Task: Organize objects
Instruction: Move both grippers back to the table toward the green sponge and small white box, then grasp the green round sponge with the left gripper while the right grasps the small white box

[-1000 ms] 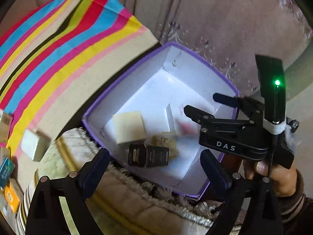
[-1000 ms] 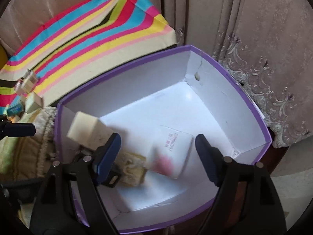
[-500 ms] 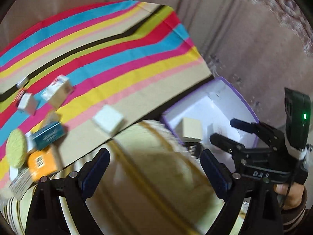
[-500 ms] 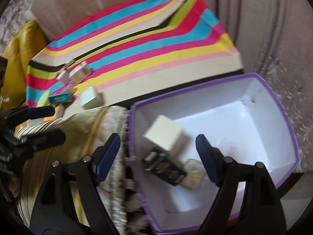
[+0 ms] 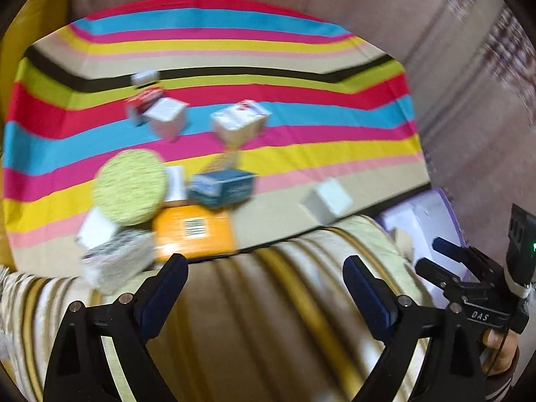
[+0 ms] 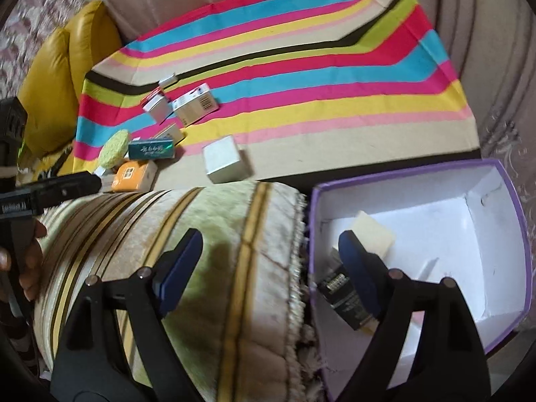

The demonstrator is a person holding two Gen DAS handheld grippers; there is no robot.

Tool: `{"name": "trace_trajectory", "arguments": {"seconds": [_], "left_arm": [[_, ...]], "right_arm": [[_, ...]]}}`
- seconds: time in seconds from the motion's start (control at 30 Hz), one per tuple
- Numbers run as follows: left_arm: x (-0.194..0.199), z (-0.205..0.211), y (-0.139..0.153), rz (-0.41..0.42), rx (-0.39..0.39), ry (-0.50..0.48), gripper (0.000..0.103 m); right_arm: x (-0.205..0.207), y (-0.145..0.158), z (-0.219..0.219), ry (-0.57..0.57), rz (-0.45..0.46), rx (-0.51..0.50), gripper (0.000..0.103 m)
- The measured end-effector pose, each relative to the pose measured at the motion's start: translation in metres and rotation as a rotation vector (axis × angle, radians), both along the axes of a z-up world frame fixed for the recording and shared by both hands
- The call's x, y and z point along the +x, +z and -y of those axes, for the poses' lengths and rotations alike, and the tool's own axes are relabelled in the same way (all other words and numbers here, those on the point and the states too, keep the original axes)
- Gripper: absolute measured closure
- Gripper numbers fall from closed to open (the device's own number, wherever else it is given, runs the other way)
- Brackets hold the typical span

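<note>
Boxes lie clustered toward the left edge of the striped cloth (image 6: 301, 77): a teal box (image 6: 151, 149), an orange box (image 6: 134, 176), and a white cube (image 6: 222, 163) apart near the cloth's front edge. The purple box (image 6: 516, 221), which filled both views a second ago, now sits at the right, holding a cream block (image 6: 373, 234) and a black carton (image 6: 345, 298). Left gripper (image 5: 264, 293) has swung over the striped cushion (image 6: 217, 244), jaws spread and empty. Right gripper (image 6: 271, 264) has just been widening, nothing between its fingers. The left view is blurred, so smaller packets stay unclear.
</note>
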State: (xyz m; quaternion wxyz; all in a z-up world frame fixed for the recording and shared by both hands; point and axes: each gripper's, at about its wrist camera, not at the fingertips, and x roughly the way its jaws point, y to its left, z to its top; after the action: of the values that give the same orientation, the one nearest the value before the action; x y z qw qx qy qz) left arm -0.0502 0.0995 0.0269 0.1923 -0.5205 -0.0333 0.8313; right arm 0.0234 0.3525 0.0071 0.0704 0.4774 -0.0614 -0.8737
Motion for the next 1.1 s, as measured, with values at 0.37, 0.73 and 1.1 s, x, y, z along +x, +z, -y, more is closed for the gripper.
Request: {"name": "trace_trajectory", "arguments": {"seconds": [0.37, 0.73, 1.1], "left_arm": [[-0.031, 0.072, -0.011, 0.008, -0.066, 0.136, 0.008], [-0.078, 0.072, -0.030, 0.033, -0.144, 0.163, 0.004], [-0.103, 0.071, -0.046, 0.078, -0.146, 0.226, 0.000]], "right_arm": [[-0.036, -0.002, 0.043, 0.083, 0.000, 0.084, 0.017], [-0.074, -0.026, 0.071, 0.132, 0.035, 0.193, 0.017], [-0.096, -0.037, 0.080, 0.146, 0.037, 0.250, 0.017]]}}
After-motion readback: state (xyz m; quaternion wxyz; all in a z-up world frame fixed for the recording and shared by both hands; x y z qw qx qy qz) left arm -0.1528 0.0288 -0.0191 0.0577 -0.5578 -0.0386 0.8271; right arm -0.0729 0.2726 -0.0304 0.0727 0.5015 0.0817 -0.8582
